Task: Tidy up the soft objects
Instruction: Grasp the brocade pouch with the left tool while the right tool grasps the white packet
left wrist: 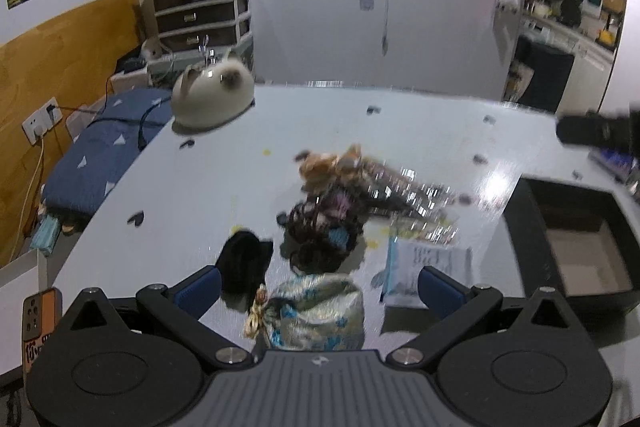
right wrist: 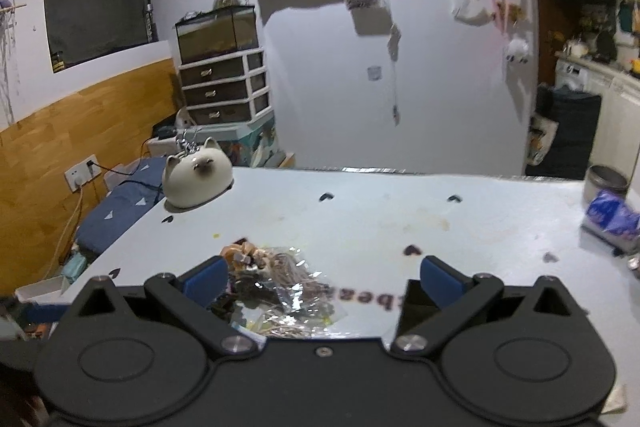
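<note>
Pale grey counter (left wrist: pixel 224 187) carries a blurred heap of soft things: a brocade pouch (left wrist: pixel 318 315) nearest the left claw (left wrist: pixel 320 287), a black cloth (left wrist: pixel 244 263) just left of the pouch, a brown plush (left wrist: pixel 324 167) beyond it. Right of the pouch sits a black box (left wrist: pixel 576 239). Both the left claw and the right claw (right wrist: pixel 322 277) are spread wide, holding nothing.

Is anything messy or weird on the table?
Yes. A jumbled heap of small plush toys, dark hair ties and crinkly plastic wrap sits mid-table, not in the black box beside it. Small yellow stains dot the tabletop.
</note>
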Available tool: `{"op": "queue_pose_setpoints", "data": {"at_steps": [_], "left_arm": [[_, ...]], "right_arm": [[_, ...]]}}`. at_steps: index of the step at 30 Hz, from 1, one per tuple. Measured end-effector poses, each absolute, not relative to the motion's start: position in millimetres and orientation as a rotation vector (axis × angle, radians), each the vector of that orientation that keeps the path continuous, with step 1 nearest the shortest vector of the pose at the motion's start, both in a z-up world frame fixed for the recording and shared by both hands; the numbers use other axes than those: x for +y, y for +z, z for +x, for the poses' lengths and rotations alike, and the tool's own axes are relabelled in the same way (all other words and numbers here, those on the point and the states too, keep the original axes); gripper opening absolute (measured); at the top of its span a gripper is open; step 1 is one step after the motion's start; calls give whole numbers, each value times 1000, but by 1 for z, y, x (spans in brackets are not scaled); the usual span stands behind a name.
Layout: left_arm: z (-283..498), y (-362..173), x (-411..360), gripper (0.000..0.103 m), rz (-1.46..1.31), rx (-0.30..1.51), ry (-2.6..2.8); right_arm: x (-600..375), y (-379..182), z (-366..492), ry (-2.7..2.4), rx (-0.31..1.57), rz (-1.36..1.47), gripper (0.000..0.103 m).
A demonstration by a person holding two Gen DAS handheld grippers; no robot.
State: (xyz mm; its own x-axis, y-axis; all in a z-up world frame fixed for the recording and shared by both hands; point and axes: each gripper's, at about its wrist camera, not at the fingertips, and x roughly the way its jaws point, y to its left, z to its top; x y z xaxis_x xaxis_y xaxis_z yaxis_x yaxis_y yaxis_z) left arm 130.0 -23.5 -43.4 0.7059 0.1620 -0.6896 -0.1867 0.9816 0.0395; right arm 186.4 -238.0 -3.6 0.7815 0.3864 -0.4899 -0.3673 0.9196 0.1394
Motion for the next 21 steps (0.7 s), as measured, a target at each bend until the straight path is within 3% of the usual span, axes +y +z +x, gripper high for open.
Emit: {"op": "queue_pose_setpoints", "data": {"at_steps": [21], "left_arm": [[181,-132,-1,103,116,956,83]], "right_arm": [[-152,-79,247,312,1018,183,103]]}}
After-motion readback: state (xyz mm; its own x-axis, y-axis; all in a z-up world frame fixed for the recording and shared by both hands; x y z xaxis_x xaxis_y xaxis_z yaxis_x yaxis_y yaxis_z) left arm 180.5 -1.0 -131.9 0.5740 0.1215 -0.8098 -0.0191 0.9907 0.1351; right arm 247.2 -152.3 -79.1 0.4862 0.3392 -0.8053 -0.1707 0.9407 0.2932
